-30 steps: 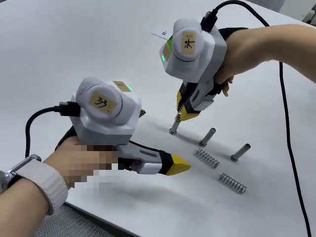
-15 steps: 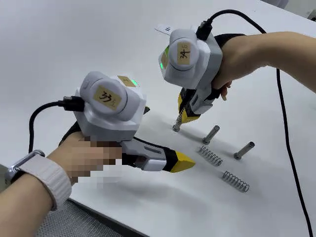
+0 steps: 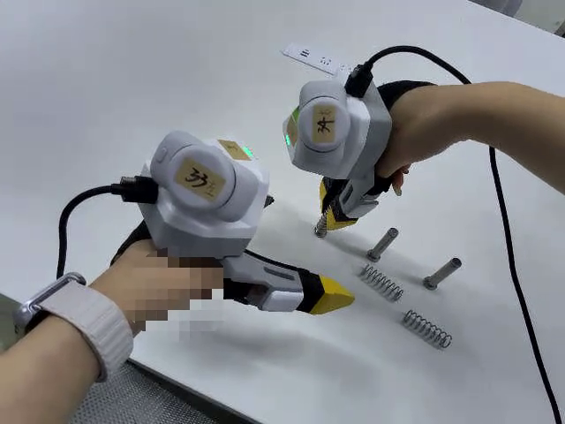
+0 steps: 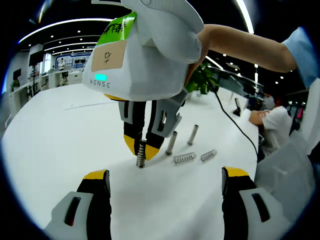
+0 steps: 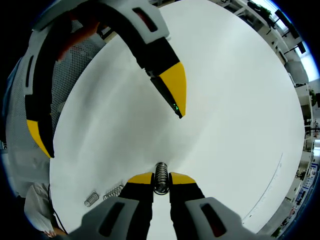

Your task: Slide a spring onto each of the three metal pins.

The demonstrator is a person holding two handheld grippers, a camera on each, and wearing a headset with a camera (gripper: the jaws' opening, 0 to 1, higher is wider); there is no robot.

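Right gripper view: right gripper (image 5: 161,179) tight on upright spring (image 5: 161,170); left gripper (image 4: 166,174) spread wide, empty.

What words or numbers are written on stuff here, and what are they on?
"HENSE", first letter unsure: white body of the right gripper.
Tan sticker on it: handwriting, unreadable.
Tan label on the left gripper: handwriting, unreadable.
Green sticker: scribble, unreadable.
White strip on the table: marks too small.
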